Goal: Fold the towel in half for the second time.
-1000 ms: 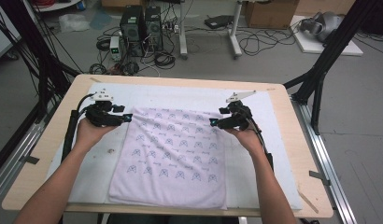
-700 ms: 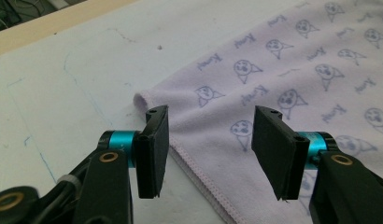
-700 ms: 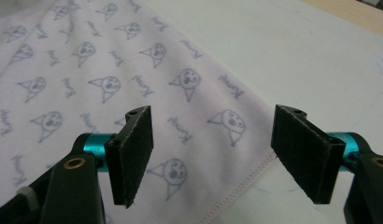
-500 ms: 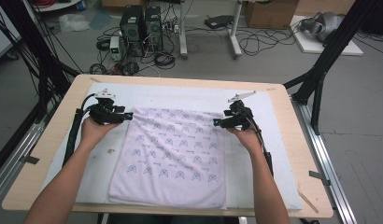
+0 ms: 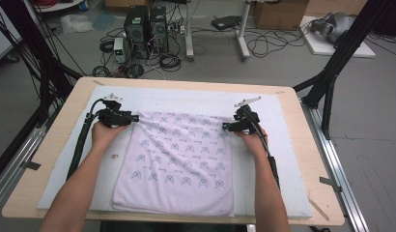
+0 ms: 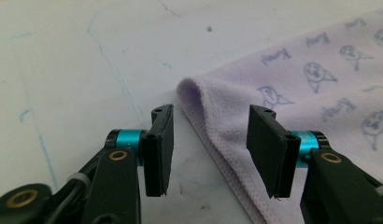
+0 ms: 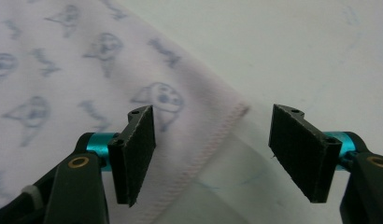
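A pale lilac towel (image 5: pixel 179 159) printed with small blue figures lies spread flat on a white mat (image 5: pixel 288 159). My left gripper (image 5: pixel 133 118) sits at the towel's far left corner (image 6: pixel 192 88), jaws open, the hem running between them. At the far right corner (image 7: pixel 241 109) my right gripper (image 5: pixel 224 127) also stands open, with the stitched edge passing between its jaws. Neither pair of jaws has closed on the cloth. The towel corner (image 6: pixel 192 88) by the left gripper (image 6: pixel 208 149) is slightly raised and curled. The right gripper (image 7: pixel 210 154) hovers just over the mat.
The mat covers most of a wooden table (image 5: pixel 61 121). Black frame posts (image 5: pixel 331 82) stand at both sides. On the floor beyond are computer towers (image 5: pixel 145 24), cables and a cardboard box (image 5: pixel 278 12).
Both grippers have shifted slightly along the towel's far edge toward its corners; the towel itself lies as before.
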`<state>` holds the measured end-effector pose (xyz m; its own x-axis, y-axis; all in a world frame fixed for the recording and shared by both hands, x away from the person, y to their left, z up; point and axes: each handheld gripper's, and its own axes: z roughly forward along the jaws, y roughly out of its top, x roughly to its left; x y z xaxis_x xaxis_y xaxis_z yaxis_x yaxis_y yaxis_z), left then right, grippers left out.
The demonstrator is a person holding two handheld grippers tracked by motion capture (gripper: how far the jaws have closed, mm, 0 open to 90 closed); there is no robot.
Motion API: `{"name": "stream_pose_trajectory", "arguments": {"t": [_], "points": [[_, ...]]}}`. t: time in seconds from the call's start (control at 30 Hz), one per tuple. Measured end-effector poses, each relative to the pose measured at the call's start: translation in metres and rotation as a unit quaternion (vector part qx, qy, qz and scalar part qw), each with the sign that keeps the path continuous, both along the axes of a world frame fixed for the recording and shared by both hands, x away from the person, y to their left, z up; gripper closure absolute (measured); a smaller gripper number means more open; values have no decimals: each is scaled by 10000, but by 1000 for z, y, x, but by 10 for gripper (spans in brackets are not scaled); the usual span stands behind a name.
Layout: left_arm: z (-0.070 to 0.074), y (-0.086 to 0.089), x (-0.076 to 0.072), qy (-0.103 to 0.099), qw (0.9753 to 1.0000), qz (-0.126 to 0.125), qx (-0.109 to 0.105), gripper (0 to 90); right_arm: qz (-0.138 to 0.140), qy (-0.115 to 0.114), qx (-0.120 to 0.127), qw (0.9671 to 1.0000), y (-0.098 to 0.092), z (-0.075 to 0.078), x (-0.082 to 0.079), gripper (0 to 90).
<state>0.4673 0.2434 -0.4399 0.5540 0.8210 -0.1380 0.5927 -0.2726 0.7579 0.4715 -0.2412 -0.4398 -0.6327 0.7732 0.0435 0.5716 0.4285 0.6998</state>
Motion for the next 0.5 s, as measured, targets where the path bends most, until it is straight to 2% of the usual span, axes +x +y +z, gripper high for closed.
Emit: {"name": "stream_pose_trajectory", "arguments": {"t": [0.07,0.1,0.2,0.23,0.3,0.33,0.37,0.43,0.5], "points": [[-4,-7,5,94,9998,-117,116,502,21,3,94,10000,-3,-5,4,338],[-3,-9,6,34,9997,-134,207,502,0,-29,130,9999,-4,-5,5,354],[-3,-12,10,21,9996,-45,292,583,12,-85,134,9999,-3,-6,6,410],[-3,-13,9,0,9995,-56,312,614,48,-63,176,9998,-2,-6,6,459],[-4,-12,9,74,9998,-120,155,690,228,-55,196,9995,0,-5,5,587],[-4,-12,9,144,9997,-190,43,761,308,-24,228,9993,2,-5,5,642],[-4,-13,9,147,9997,-174,43,823,382,-4,275,9989,3,-5,6,713],[-3,-16,8,167,9998,-119,72,836,478,110,390,9980,3,-5,6,789],[-2,-16,7,167,9997,-119,104,846,500,259,607,9966,0,-6,7,821]]}}
